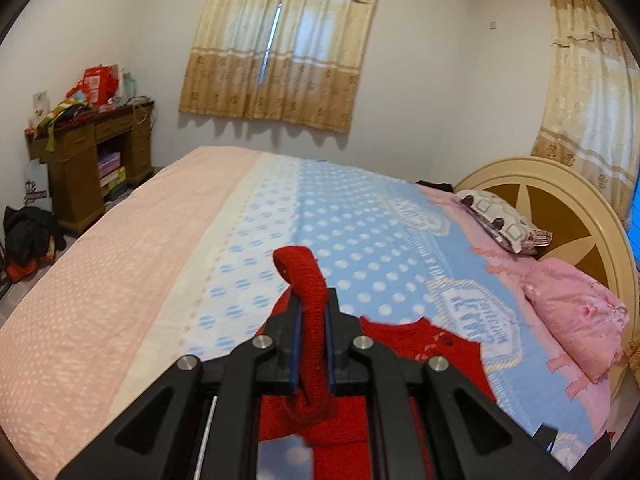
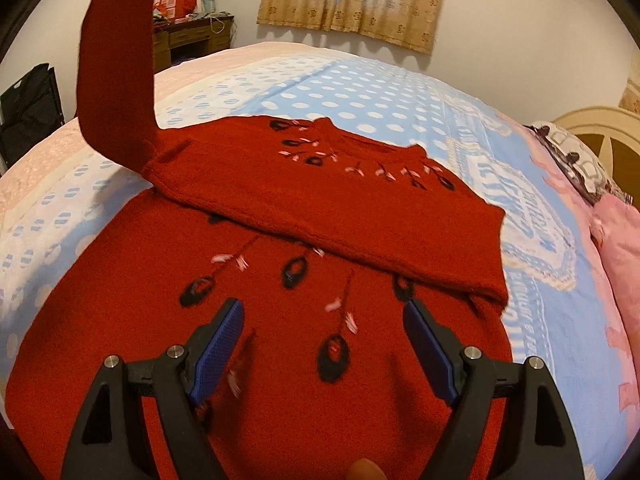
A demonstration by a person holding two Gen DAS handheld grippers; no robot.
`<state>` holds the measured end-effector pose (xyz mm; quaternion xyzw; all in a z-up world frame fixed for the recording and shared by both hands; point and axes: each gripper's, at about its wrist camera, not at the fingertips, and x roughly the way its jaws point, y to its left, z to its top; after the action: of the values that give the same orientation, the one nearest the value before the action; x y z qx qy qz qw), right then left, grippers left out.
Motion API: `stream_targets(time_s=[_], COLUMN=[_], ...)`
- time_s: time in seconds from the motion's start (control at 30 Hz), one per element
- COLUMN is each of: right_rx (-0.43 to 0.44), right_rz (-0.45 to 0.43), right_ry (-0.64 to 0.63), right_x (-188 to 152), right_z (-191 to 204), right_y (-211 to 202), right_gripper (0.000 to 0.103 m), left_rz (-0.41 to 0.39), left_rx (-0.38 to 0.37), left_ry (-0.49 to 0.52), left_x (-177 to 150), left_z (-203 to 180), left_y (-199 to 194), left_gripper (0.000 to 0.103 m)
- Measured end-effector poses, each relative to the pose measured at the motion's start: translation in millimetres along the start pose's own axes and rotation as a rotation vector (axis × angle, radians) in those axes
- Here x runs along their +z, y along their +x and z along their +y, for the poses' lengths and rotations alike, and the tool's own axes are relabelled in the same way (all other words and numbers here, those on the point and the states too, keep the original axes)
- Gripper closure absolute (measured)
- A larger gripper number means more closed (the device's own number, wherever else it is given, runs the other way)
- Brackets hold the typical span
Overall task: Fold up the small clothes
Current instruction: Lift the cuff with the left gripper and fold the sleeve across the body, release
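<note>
**Sleeve lifted on the left, right jaws wide over the sweater**

We see a red knit sweater [image 2: 304,216] lying on the bed [image 2: 360,92], on a blue bedspread with white dots. Its upper part, with the neckline and a row of black and pink embroidery, lies folded down over the lower body, where more black ovals and pink flecks show.

Our left gripper [image 1: 311,320] has its jaws pressed together on the sleeve [image 1: 308,320], pinching the red knit between the blue pads; the cuff end curls up above the fingertips. From the right wrist view, that sleeve rises steeply from the sweater's left shoulder toward the top left corner, clear of the bed.

Our right gripper [image 2: 322,312] hangs over the lower body of the sweater with its jaws spread wide and nothing between them. We cannot tell whether its fingertips touch the knit.

Beyond the sweater, on the right, a pink pillow [image 1: 576,312] and a patterned pillow [image 1: 500,216] lie against the round cream headboard [image 1: 560,184]. A cluttered wooden desk [image 1: 88,152] stands in the far left corner, and beige curtains [image 1: 280,40] cover the window.
</note>
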<state>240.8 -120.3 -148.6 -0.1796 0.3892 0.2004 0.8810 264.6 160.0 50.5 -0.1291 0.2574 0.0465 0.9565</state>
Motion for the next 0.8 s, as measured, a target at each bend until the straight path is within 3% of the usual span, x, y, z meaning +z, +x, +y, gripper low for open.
stream_targets(time_s=[0.47, 0.8], right_rx=[0.034, 0.07], right_rz=[-0.019, 0.013], right_ry=[0.074, 0.118], right_x=[-21, -33], right_z=[-26, -40], right_y=[-12, -10], right_gripper=[0.021, 0.021], left_rz=[0.048, 0.169], left_rx=[-0.147, -0.198], left_ry=[0.08, 0.17], left_x=[5, -32], left_z=[-105, -181], left_y=[36, 93], left_gripper=[0.093, 0.093])
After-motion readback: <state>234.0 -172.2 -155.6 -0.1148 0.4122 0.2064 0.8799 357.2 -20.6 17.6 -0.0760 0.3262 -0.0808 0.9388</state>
